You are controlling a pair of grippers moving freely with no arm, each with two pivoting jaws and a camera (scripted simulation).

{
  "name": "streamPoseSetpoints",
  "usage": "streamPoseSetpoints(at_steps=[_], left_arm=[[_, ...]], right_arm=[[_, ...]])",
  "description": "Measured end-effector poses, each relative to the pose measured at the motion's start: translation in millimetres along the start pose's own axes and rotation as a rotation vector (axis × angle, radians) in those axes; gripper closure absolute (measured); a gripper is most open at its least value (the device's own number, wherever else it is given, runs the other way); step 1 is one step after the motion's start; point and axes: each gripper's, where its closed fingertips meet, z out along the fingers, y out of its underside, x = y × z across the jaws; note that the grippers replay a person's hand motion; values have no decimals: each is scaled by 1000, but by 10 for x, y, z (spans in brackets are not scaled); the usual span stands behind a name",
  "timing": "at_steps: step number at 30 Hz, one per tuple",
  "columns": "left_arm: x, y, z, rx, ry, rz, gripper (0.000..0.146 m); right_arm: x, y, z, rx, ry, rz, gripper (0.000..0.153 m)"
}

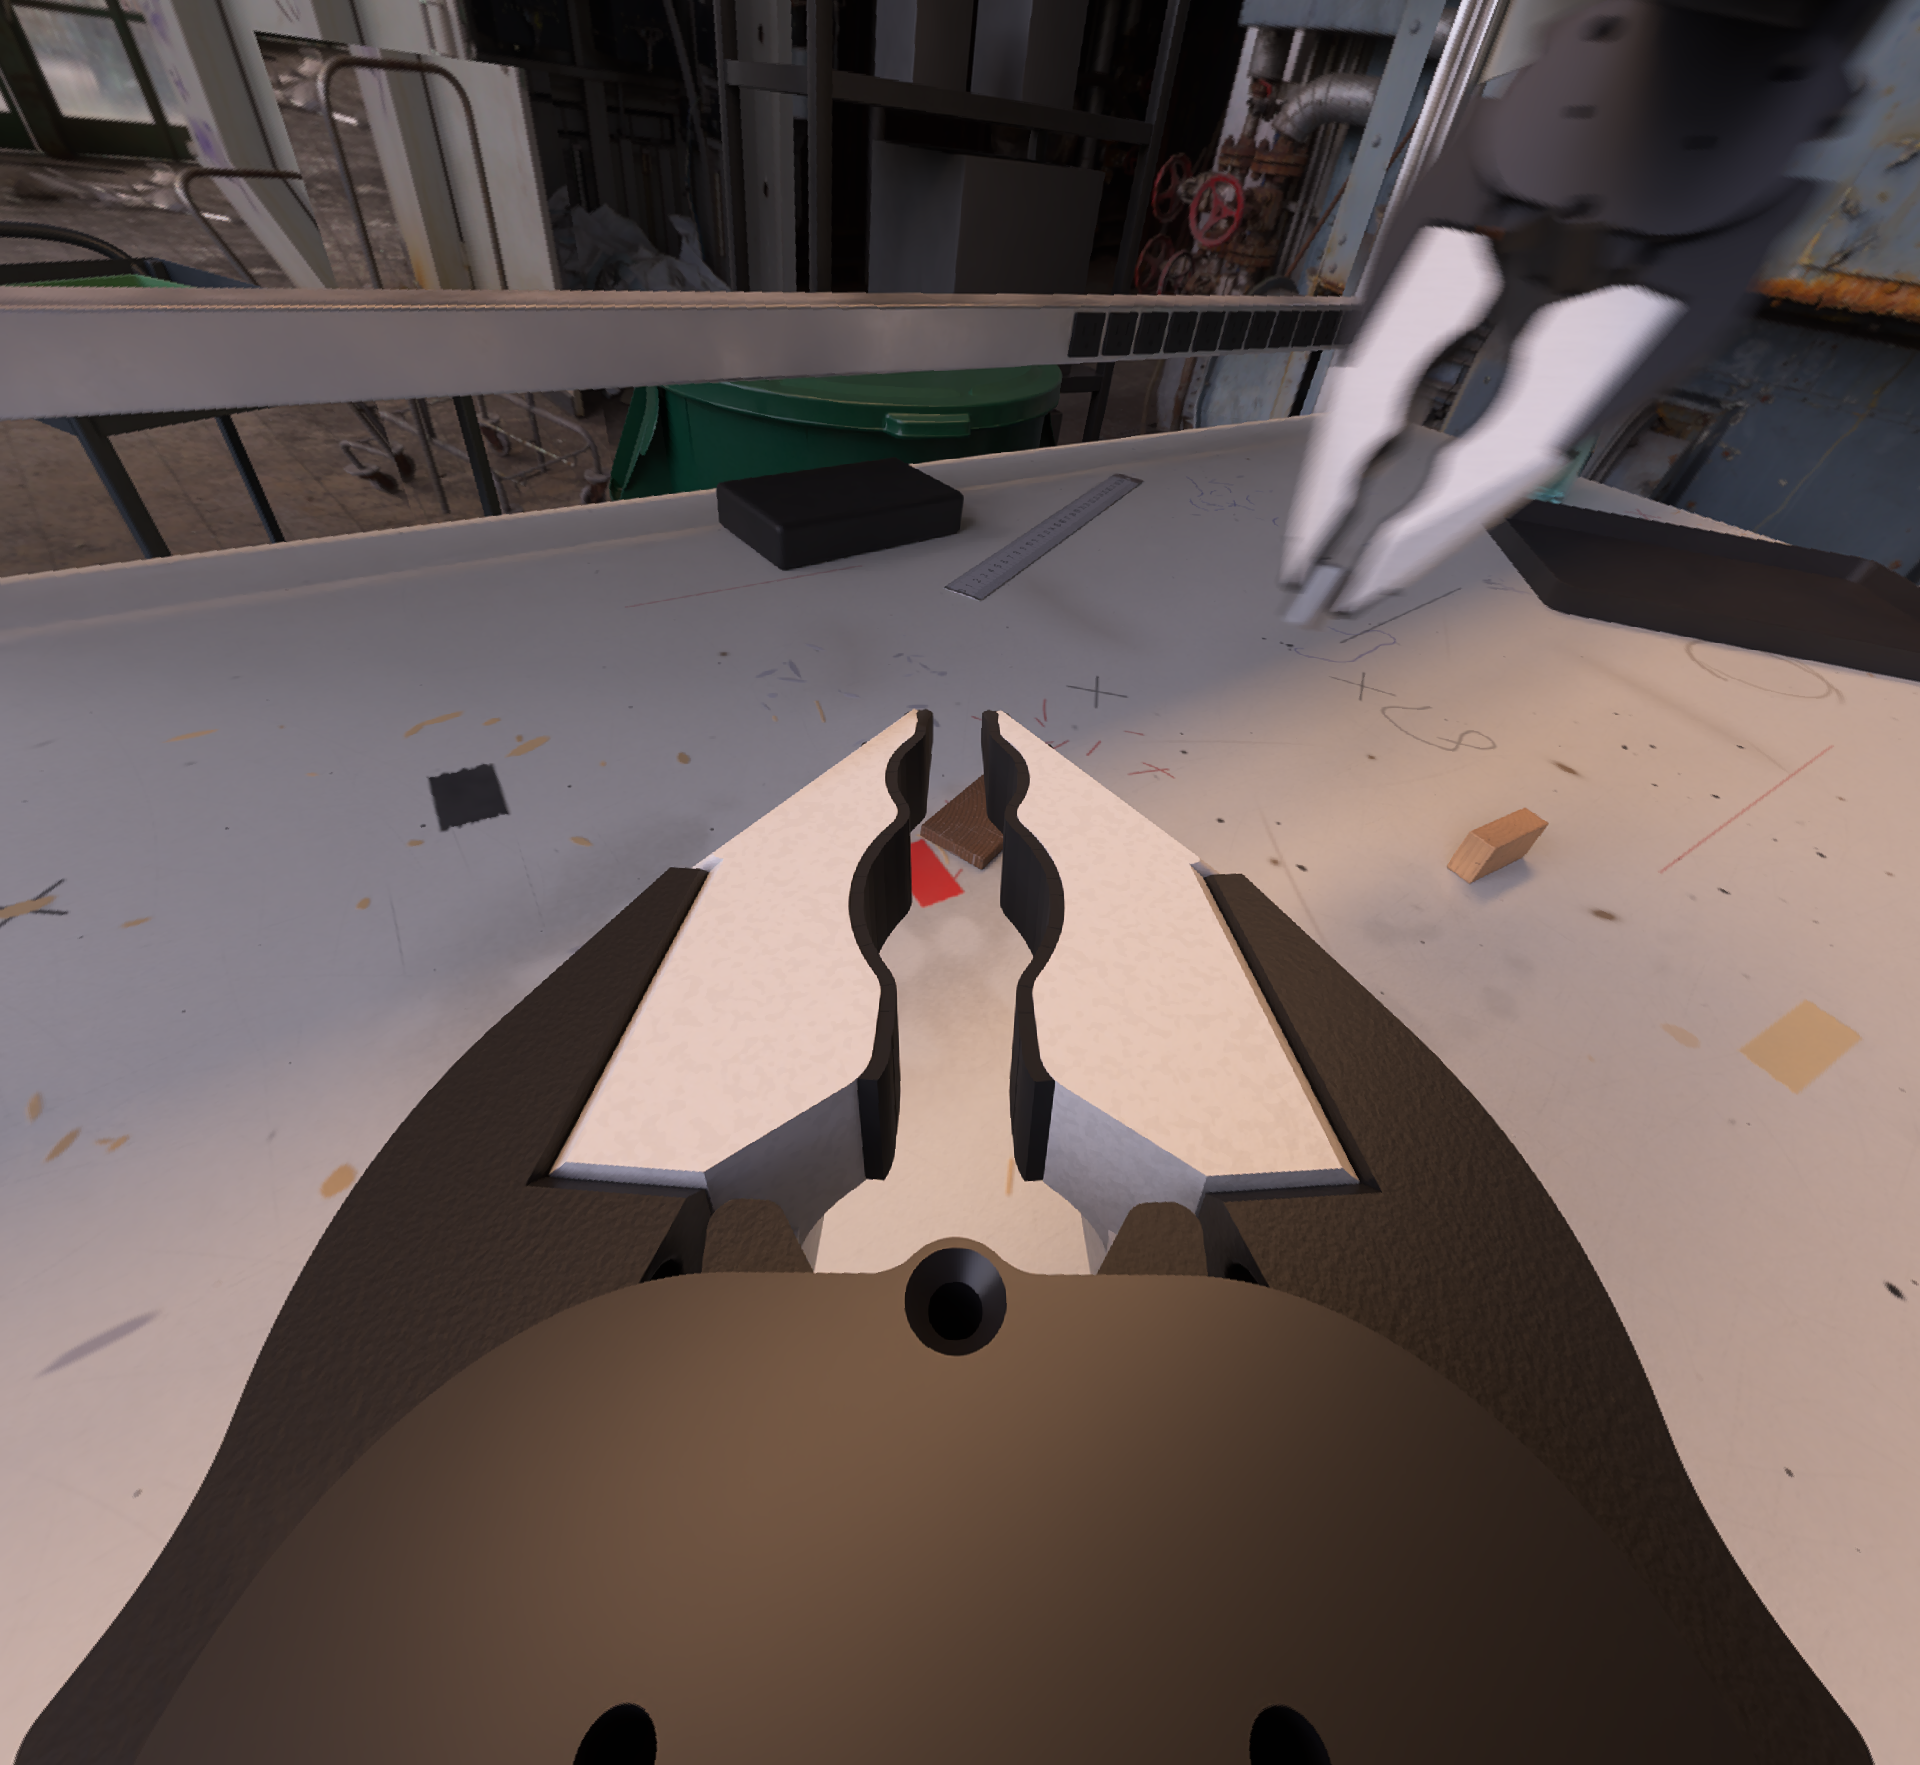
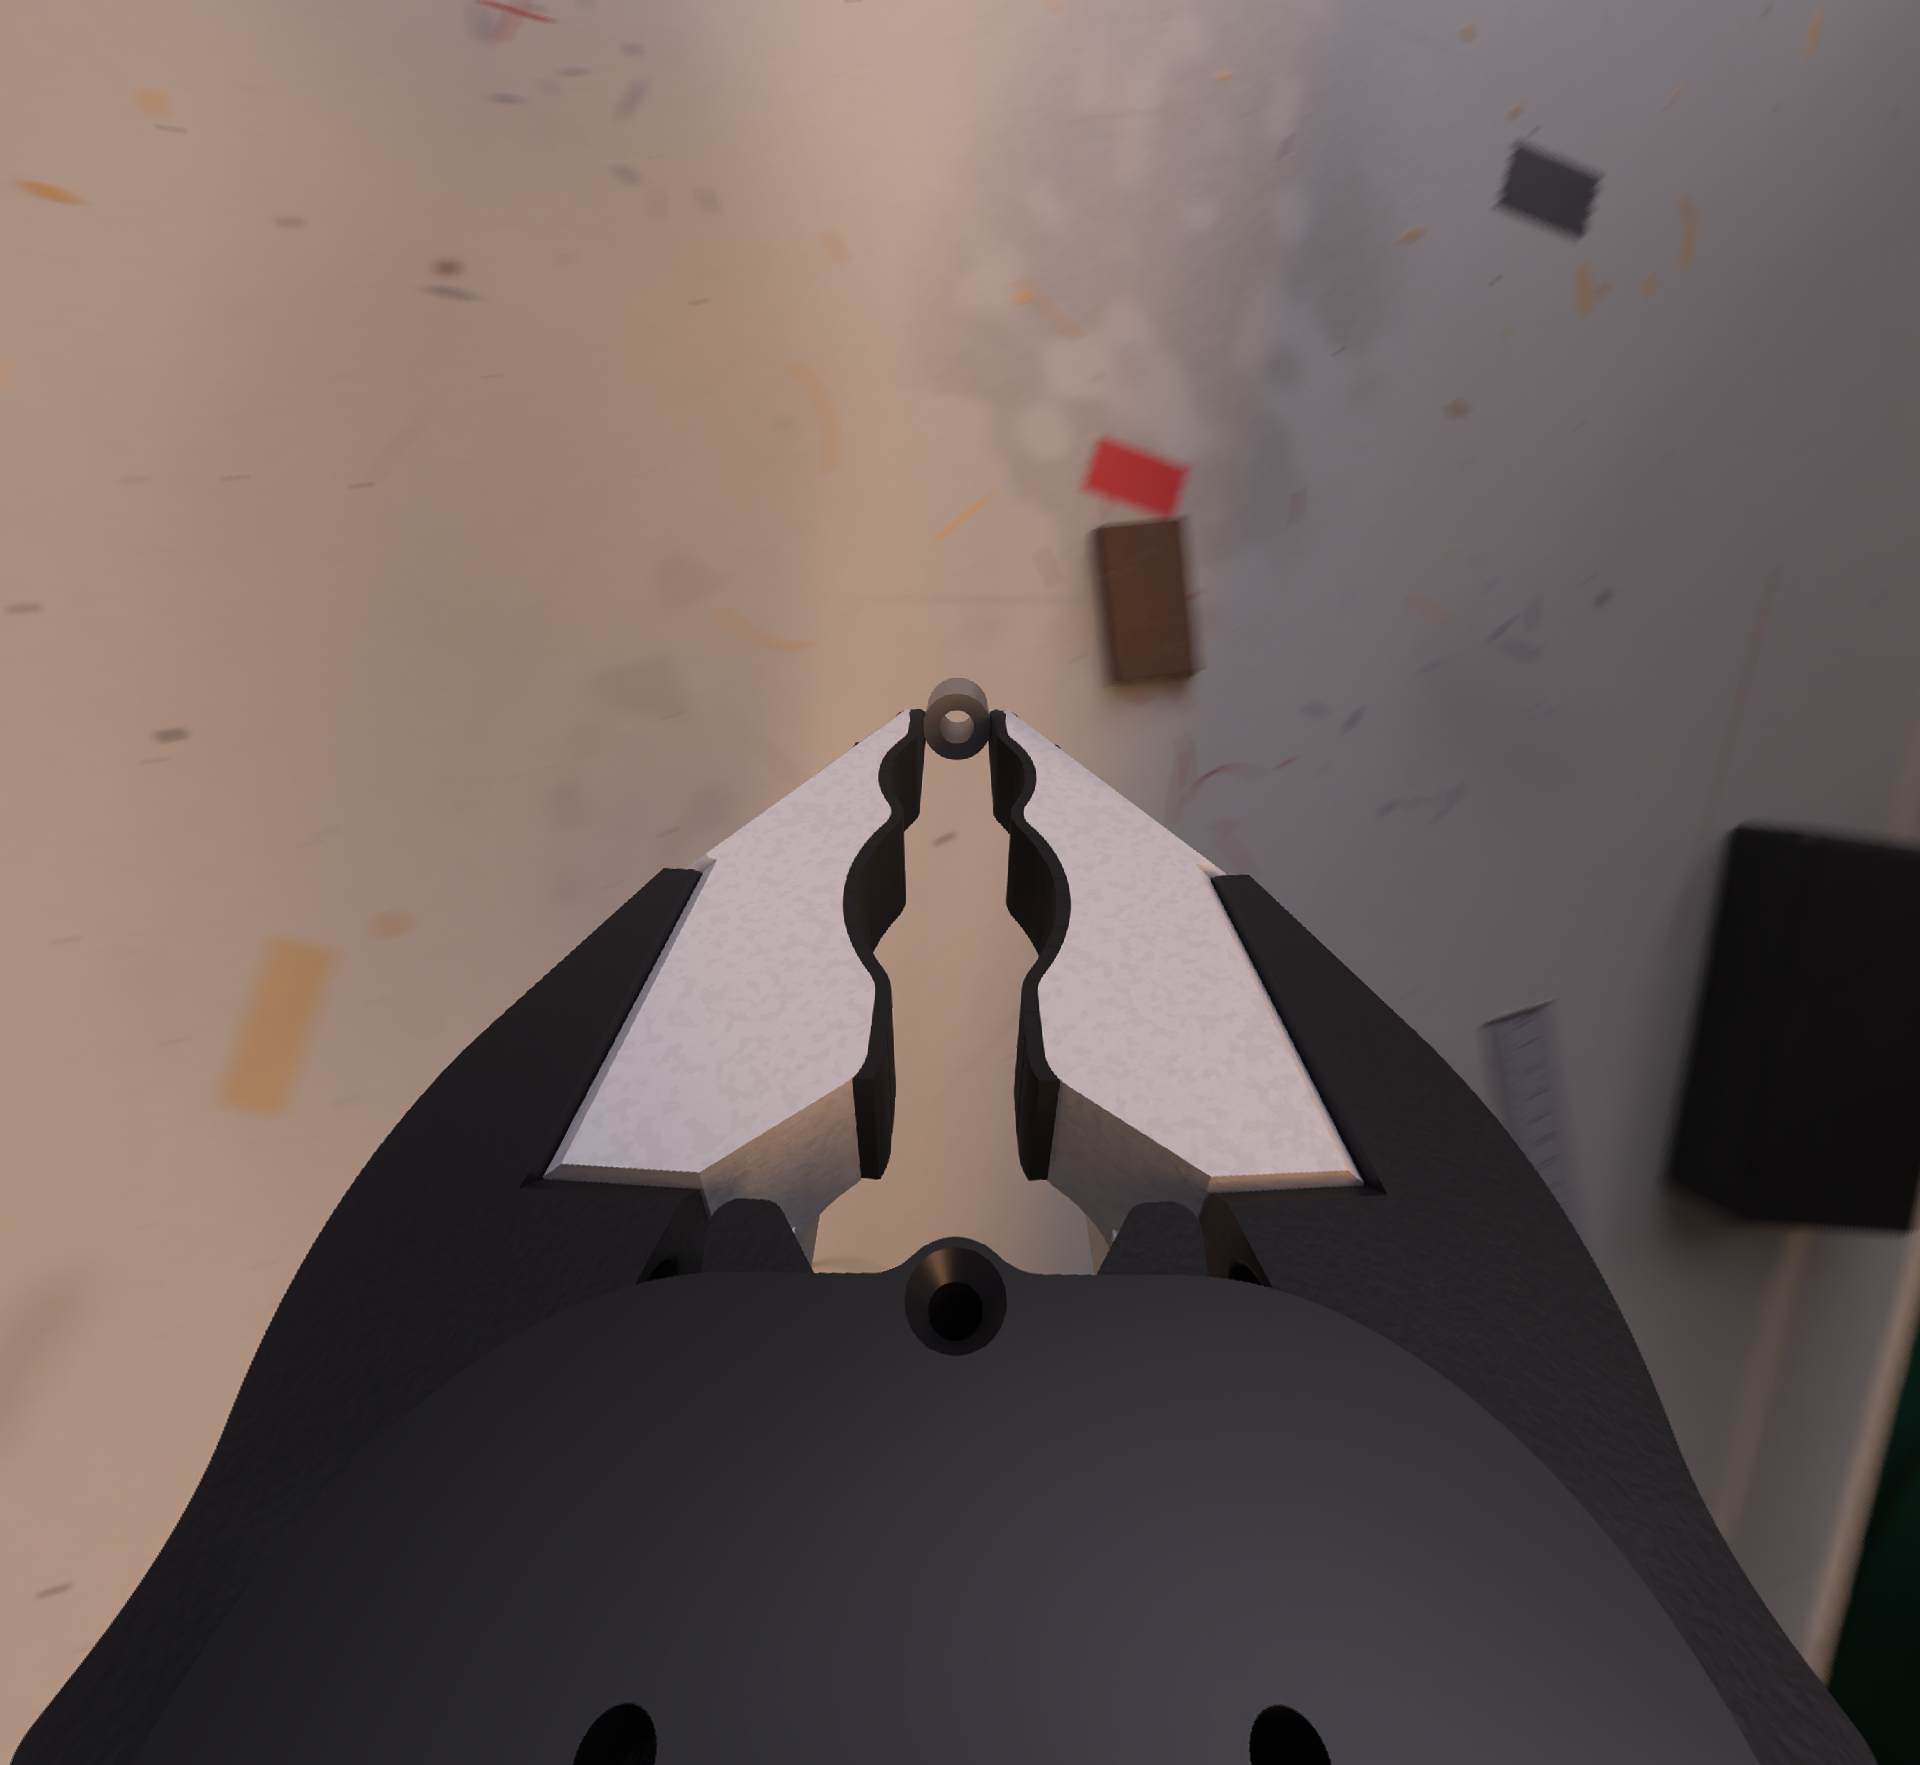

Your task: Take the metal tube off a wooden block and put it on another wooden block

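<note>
My right gripper [image 2: 956, 728] is shut on the small metal tube [image 2: 956, 730], seen end-on between its tips, and holds it in the air above the table. In the left wrist view this gripper [image 1: 1320, 598] hangs at the upper right with the tube [image 1: 1311, 595] sticking out below its tips. A dark wooden block [image 2: 1143, 600] lies flat on the table, ahead and to the right of the tube. A light wooden block [image 1: 1496, 845] lies farther right. My left gripper [image 1: 956, 728] is empty, its jaws a narrow gap apart, with the dark block [image 1: 966, 827] showing between its fingers.
A black box [image 1: 840, 510] and a metal ruler [image 1: 1044, 533] lie near the table's far edge. A dark tray [image 1: 1714, 593] sits at the right. A green bin [image 1: 842, 427] stands beyond the table. A red patch [image 2: 1136, 474] marks the table beside the dark block.
</note>
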Motion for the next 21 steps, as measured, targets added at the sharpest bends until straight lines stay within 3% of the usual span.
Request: streamPoseSetpoints(at_steps=[2, 4, 7, 10, 11, 14, 21], left_arm=[[1, 3, 4, 0, 1, -2, 137], [10, 13, 14, -5, 4, -3, 137], [27, 31, 33, -21, 5, 8, 137], [59, 15, 43, -14, 9, 15, 137], [70, 11, 47, -10, 14, 14, 137], [73, 29, 57, -17, 17, 12, 137], [27, 74, 61, -45, -7, 23, 137]], right_arm=[[-401, 219, -157, 12, -3, 65, 141], [-697, 605, -114, -57, 18, 140, 141], [-912, 1144, 81, -175, 68, 244, 141], [-996, 1403, 237, -184, 65, 317, 140], [-1014, 1471, 278, -200, 59, 331, 132], [-1014, 1477, 306, -162, 50, 343, 112], [-1001, 1275, 51, -122, 2, 279, 98]])
